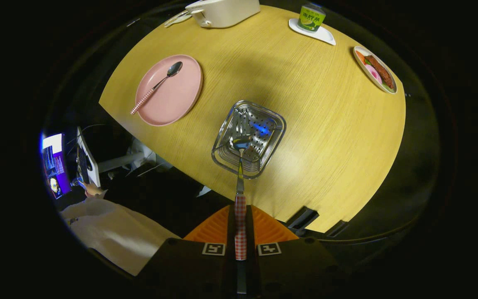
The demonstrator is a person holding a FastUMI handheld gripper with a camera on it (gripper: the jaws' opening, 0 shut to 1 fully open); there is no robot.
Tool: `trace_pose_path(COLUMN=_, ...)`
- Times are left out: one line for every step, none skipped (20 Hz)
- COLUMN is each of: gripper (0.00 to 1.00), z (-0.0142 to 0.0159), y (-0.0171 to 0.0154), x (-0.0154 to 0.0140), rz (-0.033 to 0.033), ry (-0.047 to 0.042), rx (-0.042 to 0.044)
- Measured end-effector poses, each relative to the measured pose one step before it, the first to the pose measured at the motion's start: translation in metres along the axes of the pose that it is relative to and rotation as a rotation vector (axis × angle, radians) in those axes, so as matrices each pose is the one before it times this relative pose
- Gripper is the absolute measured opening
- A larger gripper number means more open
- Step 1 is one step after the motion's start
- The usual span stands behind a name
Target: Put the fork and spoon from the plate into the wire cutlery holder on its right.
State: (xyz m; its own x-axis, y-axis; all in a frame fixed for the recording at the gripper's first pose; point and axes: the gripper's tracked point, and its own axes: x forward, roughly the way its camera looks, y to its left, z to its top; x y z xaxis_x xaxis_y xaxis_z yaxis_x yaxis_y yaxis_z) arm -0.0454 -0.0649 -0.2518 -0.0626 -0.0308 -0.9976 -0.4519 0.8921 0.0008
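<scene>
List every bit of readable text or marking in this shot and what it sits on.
Green can: printed characters, too blurred to read.
Square black-and-white markers on the gripper, which is shut on the fork: coded patterns, no words.
Screen beyond the table edge: too small to read.
Nothing else carries text.

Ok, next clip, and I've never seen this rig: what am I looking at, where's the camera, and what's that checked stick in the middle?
The camera rides on a hand-held gripper that a person carries, looking down along its two fingers onto a wooden table. The checked stick is the handle of the fork, pinched between the fingers, its head hanging over the wire cutlery holder. Left of the holder, the spoon lies on a pink plate. Beyond stand a can and a dish of food.
</scene>
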Motion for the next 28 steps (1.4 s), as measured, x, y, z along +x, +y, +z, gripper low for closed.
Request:
trace_pose_path(gripper=0.14, z=0.0013, y=-0.00262, x=0.00432, rz=-0.00113, ry=0.02805, rx=-0.00595)
trace_pose_path(gripper=0.14, z=0.00378, y=-0.00347, x=0.00337, rz=-0.00222, ry=0.01885, rx=-0.00108)
trace_pose_path(gripper=0.14, z=0.00591, y=-0.00302, x=0.00272, rz=-0.00223, ry=0.01331, rx=-0.00011)
trace_pose_path(gripper=0.14, z=0.00413, y=-0.00085, x=0.00235, rz=0.00555, ry=0.01728, rx=-0.00244)
trace_pose_path(gripper=0.14, z=0.00481, y=-0.00058, x=0.00208, rz=0.0081, ry=0.01711, rx=0.00345)
trace_pose_path(gripper=0.14, z=0.00356, y=0.0002, x=0.00122, rz=0.00954, ry=0.01995, rx=0.00722)
trace_pose_path(gripper=0.14, z=0.00238, y=-0.00146, x=0.00104, rz=0.00567, ry=0.01663, rx=0.00779)
trace_pose_path(gripper=0.14, z=0.00386, y=-0.0025, x=-0.0006, rz=-0.00081, ry=0.01243, rx=0.0019)
trace_pose_path(gripper=0.15, z=0.00233, y=-0.00049, x=0.00359, rz=0.0004, ry=0.00446, rx=0.00516)
trace_pose_path(gripper=0.15, z=0.00343, y=0.00125, x=-0.00105, rz=0.01068, ry=0.00041, rx=0.01226)
trace_pose_path(gripper=0.17, z=0.00295, y=0.00042, x=0.00226, rz=0.00617, ry=-0.00823, rx=0.00515)
trace_pose_path(gripper=0.21, z=0.00364, y=0.00232, x=-0.00144, rz=0.01355, ry=-0.01409, rx=0.00712)
trace_pose_path(gripper=0.34, z=0.00055, y=-0.00037, x=-0.00373, rz=0.00081, ry=-0.01076, rx=0.0059)
trace_pose_path(gripper=0.46, z=0.00157, y=-0.00074, x=-0.00237, rz=0.0044, ry=-0.01579, rx=0.00377)
trace_pose_path(gripper=0.59, z=0.0005, y=-0.00114, x=0.00037, rz=0.00297, ry=-0.01488, rx=0.00566)
trace_pose_path(gripper=0.62, z=0.00028, y=-0.00091, x=-0.00223, rz=0.00147, ry=-0.01456, rx=0.0114)
trace_pose_path(gripper=0.67, z=-0.00222, y=-0.00028, x=-0.00103, rz=0.00547, ry=-0.01235, rx=0.00708)
trace_pose_path(gripper=0.69, z=-0.00173, y=-0.00026, x=-0.00174, rz=0.00184, ry=-0.01595, rx=0.00747)
trace_pose_path(gripper=0.7, z=-0.00013, y=0.00021, x=-0.00247, rz=0.00515, ry=-0.02657, rx=0.00851)
trace_pose_path(gripper=0.72, z=0.00118, y=0.00051, x=-0.00318, rz=0.006, ry=-0.03216, rx=0.00624)
trace_pose_path(gripper=0.81, z=0.00125, y=0.00051, x=-0.00722, rz=0.00469, ry=-0.0382, rx=0.01002)
trace_pose_path(gripper=0.83, z=0.00367, y=0.00258, x=-0.00612, rz=0.0081, ry=-0.04667, rx=0.01433)
trace_pose_path(gripper=0.91, z=0.00448, y=0.00302, x=-0.00697, rz=0.00678, ry=-0.05298, rx=0.01492)
trace_pose_path(gripper=0.96, z=0.00651, y=0.00287, x=-0.00744, rz=0.00596, ry=-0.05685, rx=0.006)
trace_pose_path(gripper=0.99, z=0.00655, y=0.00357, x=-0.00693, rz=0.00164, ry=-0.05997, rx=0.00024)
trace_pose_path(gripper=0.99, z=0.00609, y=0.0045, x=-0.00708, rz=-0.00065, ry=-0.05404, rx=-0.00213)
trace_pose_path(gripper=1.0, z=0.00498, y=0.00377, x=-0.00619, rz=-0.0033, ry=-0.05247, rx=0.00279)
trace_pose_path(gripper=1.0, z=0.00689, y=0.0057, x=-0.00538, rz=-0.00261, ry=-0.05535, rx=0.01135)
